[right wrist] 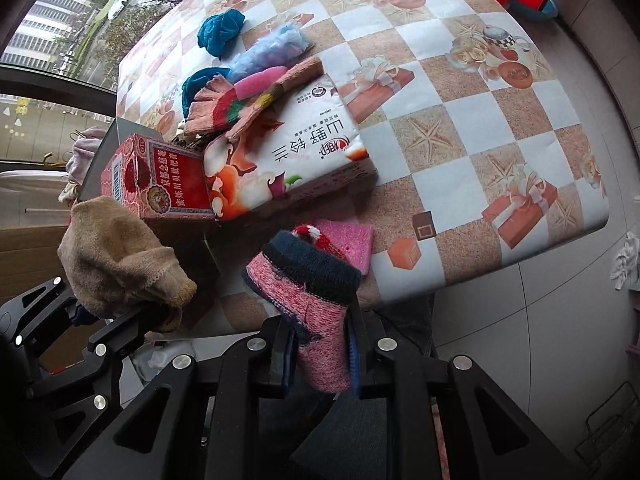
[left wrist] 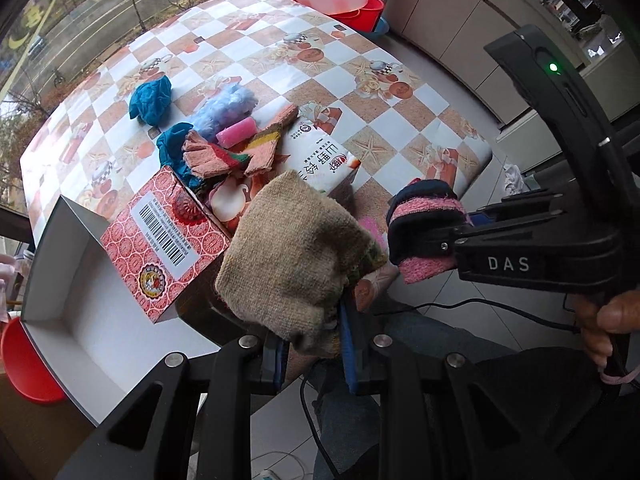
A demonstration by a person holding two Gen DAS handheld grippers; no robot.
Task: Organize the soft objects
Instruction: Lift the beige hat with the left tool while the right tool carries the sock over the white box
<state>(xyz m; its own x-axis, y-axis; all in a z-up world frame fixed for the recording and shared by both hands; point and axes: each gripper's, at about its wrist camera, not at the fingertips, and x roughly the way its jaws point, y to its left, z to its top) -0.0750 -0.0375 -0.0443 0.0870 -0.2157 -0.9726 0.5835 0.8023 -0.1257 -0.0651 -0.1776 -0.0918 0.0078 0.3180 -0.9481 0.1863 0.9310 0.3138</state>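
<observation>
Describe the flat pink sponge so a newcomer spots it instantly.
Start at the checkered table, then the white printed box near its front edge. The pink sponge lies flat on the tabletop just in front of that box: a thin plain square, unlike the knitted pieces nearby.

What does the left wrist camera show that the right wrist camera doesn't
Only the left wrist view shows the white inside of the open box lid and the person's hand on the right tool's handle. Only the right wrist view shows the flat pink sponge clearly, on the table behind the pink and navy sock. Both show the left tool shut on the tan sock, the right tool shut on the pink and navy sock, the red box, and the checkered table.
</observation>
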